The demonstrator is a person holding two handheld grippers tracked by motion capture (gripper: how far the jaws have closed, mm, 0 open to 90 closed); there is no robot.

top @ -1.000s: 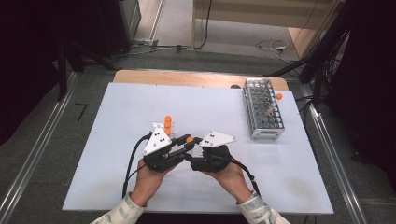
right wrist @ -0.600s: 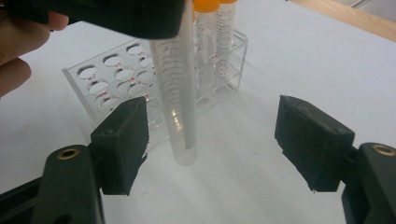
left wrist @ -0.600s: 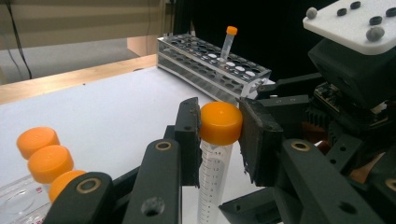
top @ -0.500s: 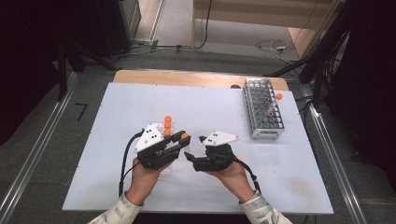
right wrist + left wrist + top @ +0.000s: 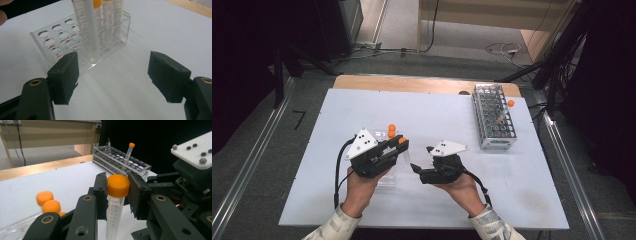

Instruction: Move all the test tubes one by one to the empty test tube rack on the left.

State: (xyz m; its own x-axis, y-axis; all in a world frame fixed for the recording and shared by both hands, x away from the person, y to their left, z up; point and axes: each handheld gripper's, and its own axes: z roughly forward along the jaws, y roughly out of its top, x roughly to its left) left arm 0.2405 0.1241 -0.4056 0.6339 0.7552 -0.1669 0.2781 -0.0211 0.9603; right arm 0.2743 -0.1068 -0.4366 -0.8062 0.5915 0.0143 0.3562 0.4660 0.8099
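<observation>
A clear tube (image 5: 113, 212) with an orange cap (image 5: 118, 185) hangs upright in my left gripper (image 5: 118, 191), whose jaws are shut on the cap. In the high view that left gripper (image 5: 401, 145) sits left of centre, and the tube (image 5: 406, 156) points down beside a clear plastic rack (image 5: 386, 181). My right gripper (image 5: 420, 159) faces it from the right. Its jaws have just been opening. In the right gripper view the right gripper (image 5: 113, 80) stands wide with nothing between the pads, and the tube (image 5: 86, 30) hangs just ahead of it.
The clear rack (image 5: 62, 42) holds a few orange-capped tubes (image 5: 98, 22) at its far end. A grey mesh rack (image 5: 494, 117) stands at the back right of the white table (image 5: 437, 110) with one capped tube (image 5: 510, 104). Table edges lie all around.
The two grippers were close together over the tube. The left one has drawn away to the left with the tube in it, and the right jaws have spread and let go.
</observation>
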